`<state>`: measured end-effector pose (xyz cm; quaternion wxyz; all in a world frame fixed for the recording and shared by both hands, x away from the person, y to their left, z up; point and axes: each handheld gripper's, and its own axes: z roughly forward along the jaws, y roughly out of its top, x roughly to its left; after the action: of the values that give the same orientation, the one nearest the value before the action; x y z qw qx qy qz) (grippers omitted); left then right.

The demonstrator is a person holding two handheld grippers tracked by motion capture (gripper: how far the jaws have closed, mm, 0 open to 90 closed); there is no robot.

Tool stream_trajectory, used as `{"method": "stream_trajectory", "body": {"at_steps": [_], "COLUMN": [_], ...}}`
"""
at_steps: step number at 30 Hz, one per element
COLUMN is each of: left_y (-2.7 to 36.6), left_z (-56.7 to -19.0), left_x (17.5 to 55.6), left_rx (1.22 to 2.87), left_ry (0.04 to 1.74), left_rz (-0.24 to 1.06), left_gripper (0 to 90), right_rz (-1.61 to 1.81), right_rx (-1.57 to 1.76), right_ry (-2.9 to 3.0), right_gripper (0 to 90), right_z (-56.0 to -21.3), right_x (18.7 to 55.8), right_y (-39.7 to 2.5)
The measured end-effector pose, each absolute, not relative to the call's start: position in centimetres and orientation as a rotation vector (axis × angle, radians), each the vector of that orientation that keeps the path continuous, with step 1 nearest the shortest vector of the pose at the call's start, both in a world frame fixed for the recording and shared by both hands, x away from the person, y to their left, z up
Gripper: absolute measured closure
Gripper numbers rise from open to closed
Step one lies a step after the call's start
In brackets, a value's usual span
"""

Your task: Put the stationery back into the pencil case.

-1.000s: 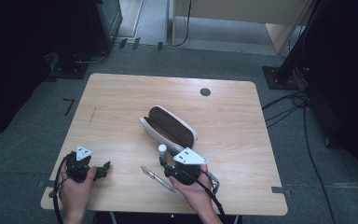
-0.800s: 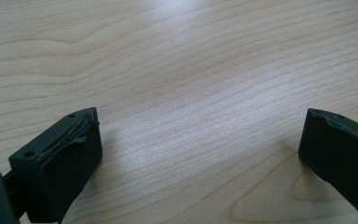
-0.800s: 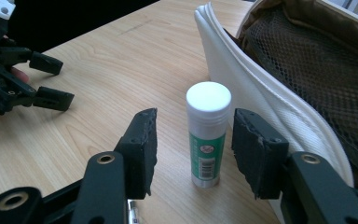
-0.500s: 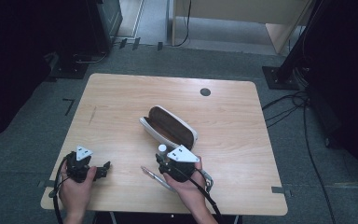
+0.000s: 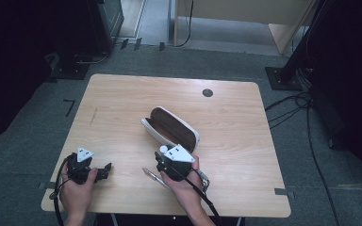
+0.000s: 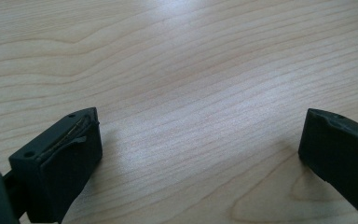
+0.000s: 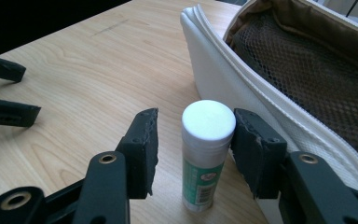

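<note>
Right gripper [image 7: 193, 140] is sitting open around the glue stick [image 7: 206, 154], standing upright just beside the white pouch [image 7: 223, 79]; one jaw's touching it. Left gripper [image 6: 200, 154] is resting open, near-left.

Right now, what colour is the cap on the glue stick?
White. The glue stick stands upright between the right gripper's jaws; the right gripper view shows it best.

White-capped green-labelled glue stick [image 7: 208, 154]
</note>
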<state>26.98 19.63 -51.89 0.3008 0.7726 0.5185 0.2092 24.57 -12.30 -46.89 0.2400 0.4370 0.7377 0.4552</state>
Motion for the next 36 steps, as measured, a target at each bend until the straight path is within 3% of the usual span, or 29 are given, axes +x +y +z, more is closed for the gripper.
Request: {"method": "stream_trajectory", "body": {"at_steps": [7,13,36], "left_y": [19.6,19.6,19.6], "left_z": [-51.9,-51.9,-51.9], "left_x": [27.0,27.0,27.0], "left_rx": [2.049,2.049,2.050], "left_ry": [1.376,1.376,1.376], "left_rz": [0.555,0.555,0.555], "left_gripper": [0.0,0.0,0.0], "right_rz": [1.207,1.180,1.281], "right_rx": [1.185,1.152,1.064], "right_ry": [2.003,2.018,2.027], "right_gripper": [55.3,65.0,65.6], "right_z": [-47.2,-47.3,-43.8], "right_x": [24.9,24.9,24.1], "right_y": [-11.7,-11.6,-12.6]}}
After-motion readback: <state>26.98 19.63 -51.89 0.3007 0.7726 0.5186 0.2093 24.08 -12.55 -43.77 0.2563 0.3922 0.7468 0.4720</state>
